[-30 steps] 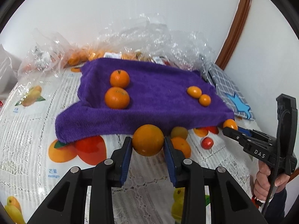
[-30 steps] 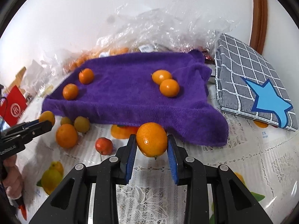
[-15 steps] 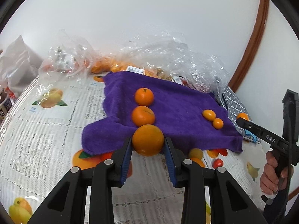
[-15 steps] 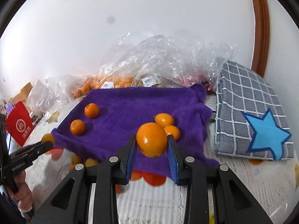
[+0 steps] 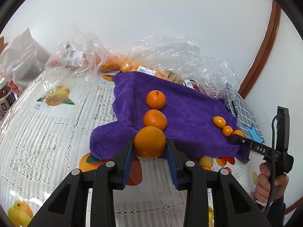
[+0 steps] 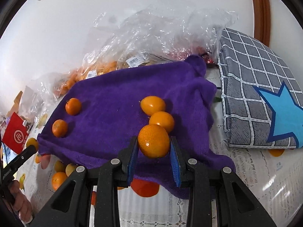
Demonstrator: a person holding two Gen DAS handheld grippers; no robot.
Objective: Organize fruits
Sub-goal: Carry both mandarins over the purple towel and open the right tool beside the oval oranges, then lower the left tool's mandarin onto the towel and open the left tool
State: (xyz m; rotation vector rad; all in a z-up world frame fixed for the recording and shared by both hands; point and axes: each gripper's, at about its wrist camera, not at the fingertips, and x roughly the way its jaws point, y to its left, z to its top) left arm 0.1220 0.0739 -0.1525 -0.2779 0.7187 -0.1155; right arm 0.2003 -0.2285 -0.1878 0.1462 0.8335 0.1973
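both hands are carrying fruit in over the purple towel [image 5: 189, 117]: the left fingers [image 5: 150, 152] are clamping an orange [image 5: 150, 141] at its near edge, the right fingers [image 6: 153, 151] are bringing a kumquat [image 6: 153, 141] up behind the two kumquats [image 6: 157, 113], so both rows are growing.

white wall [image 5: 151, 19], brown wooden trim [image 5: 265, 37]

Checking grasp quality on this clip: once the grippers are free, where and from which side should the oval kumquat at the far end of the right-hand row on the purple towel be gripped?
Grip the far kumquat across its short middle, coming from above. It lies on its side on the purple towel, its near end touching the next kumquat, so only its flanks are free. Both the left gripper and right gripper now hold fruit.
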